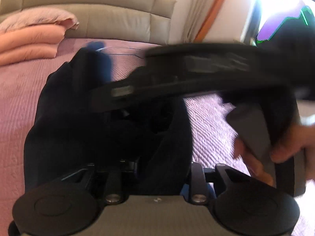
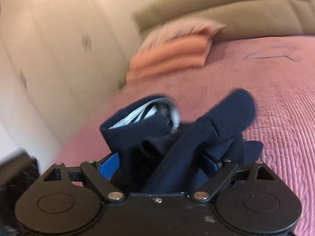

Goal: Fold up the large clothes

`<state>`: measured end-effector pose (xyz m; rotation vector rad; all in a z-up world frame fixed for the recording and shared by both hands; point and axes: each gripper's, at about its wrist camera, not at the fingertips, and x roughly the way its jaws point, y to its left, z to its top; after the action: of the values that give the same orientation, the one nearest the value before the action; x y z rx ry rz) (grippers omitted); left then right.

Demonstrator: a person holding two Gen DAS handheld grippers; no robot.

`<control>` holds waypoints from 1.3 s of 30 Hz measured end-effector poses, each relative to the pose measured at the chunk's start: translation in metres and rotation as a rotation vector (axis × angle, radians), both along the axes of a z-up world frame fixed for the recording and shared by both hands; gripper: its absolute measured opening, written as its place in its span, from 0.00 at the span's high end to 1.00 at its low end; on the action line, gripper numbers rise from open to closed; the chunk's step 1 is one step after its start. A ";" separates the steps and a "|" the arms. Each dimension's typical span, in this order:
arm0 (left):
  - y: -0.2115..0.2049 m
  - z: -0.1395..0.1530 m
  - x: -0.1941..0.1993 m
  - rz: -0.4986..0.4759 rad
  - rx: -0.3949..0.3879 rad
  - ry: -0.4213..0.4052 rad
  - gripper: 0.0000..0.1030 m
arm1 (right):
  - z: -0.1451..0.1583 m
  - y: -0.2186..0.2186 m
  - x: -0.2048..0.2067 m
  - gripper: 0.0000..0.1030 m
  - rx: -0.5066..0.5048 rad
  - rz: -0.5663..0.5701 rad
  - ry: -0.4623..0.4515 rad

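A dark navy garment (image 1: pixel 98 118) hangs bunched in front of the left wrist camera over the pink bed cover (image 1: pixel 19 98). My left gripper (image 1: pixel 157 169) is buried in the cloth and its fingers are hidden. In the right wrist view the same navy garment (image 2: pixel 177 137), with a pale lining at its opening, is bunched between the blue pads (image 2: pixel 110 167) of my right gripper (image 2: pixel 163 163), which is shut on it. The right gripper's body (image 1: pixel 196 72) crosses the left wrist view, held by a hand (image 1: pixel 285 147).
A stack of folded pink and peach bedding (image 2: pixel 173 53) lies at the head of the bed by the beige padded headboard (image 1: pixel 98 9). A wall is to the left in the right wrist view. A bright window (image 1: pixel 275 9) is at the far right.
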<state>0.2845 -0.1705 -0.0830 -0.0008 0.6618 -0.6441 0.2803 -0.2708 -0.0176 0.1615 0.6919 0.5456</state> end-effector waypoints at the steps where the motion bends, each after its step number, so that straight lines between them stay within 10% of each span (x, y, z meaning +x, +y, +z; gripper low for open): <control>1: -0.003 0.000 -0.004 -0.009 0.024 -0.018 0.66 | 0.003 0.008 0.003 0.00 -0.026 0.022 0.004; 8: -0.007 0.001 -0.016 -0.029 0.048 -0.024 0.66 | 0.019 0.039 0.028 0.00 -0.133 -0.021 0.004; 10: -0.005 0.004 -0.022 -0.039 0.050 -0.035 0.65 | 0.010 0.045 0.029 0.28 -0.115 -0.101 0.004; 11: -0.002 0.009 -0.019 -0.032 0.057 -0.049 0.65 | 0.006 0.043 0.023 0.69 -0.130 -0.130 -0.007; 18: 0.068 0.071 -0.091 0.010 0.022 -0.220 0.56 | 0.034 0.007 0.035 0.76 0.119 -0.137 -0.091; 23: 0.109 0.090 -0.080 0.079 -0.074 -0.230 0.49 | -0.018 -0.058 0.060 0.77 0.226 -0.304 -0.033; 29: 0.129 0.026 -0.024 0.136 -0.310 0.060 0.51 | -0.100 -0.123 0.059 0.73 0.361 -0.435 0.089; 33: 0.099 -0.009 -0.012 0.097 -0.161 0.072 0.48 | -0.089 -0.136 0.053 0.29 0.427 -0.456 0.118; 39: 0.065 -0.003 -0.046 0.016 0.106 -0.124 0.47 | -0.021 -0.100 0.012 0.19 0.229 -0.233 0.103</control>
<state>0.2390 -0.1058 -0.0857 0.1313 0.5753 -0.5879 0.2919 -0.3713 -0.0389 0.4815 0.6986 0.3933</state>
